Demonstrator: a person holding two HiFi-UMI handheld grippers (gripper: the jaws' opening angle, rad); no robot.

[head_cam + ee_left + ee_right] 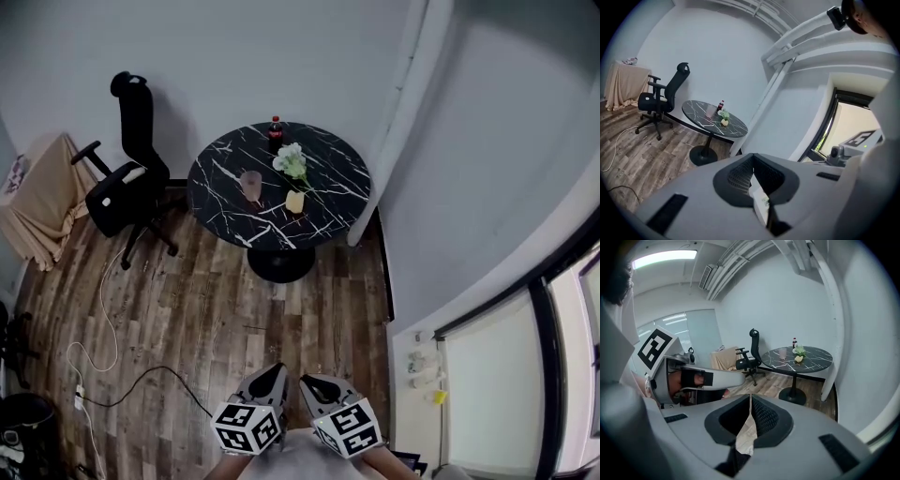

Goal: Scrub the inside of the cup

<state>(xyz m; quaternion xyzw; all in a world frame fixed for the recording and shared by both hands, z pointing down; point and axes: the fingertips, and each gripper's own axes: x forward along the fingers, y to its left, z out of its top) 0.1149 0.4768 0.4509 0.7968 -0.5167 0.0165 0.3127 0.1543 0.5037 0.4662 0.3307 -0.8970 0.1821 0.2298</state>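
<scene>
A pinkish see-through cup (250,184) stands on a round black marble table (225,211) across the room, beside a small yellow block (295,202). The cup (710,110) also shows small and far off in the left gripper view, and the same cup (789,353) in the right gripper view. My left gripper (271,373) and right gripper (310,383) are held side by side near my body, far from the table. Both are shut with nothing between the jaws, as seen on the left gripper (752,174) and right gripper (750,416) up close.
A cola bottle (276,129) and white flowers (292,161) share the table. A black office chair (127,178) stands to its left, with a tan cloth-covered table (42,202) beyond. A cable (141,380) trails over the wood floor. A white wall (469,187) runs along the right.
</scene>
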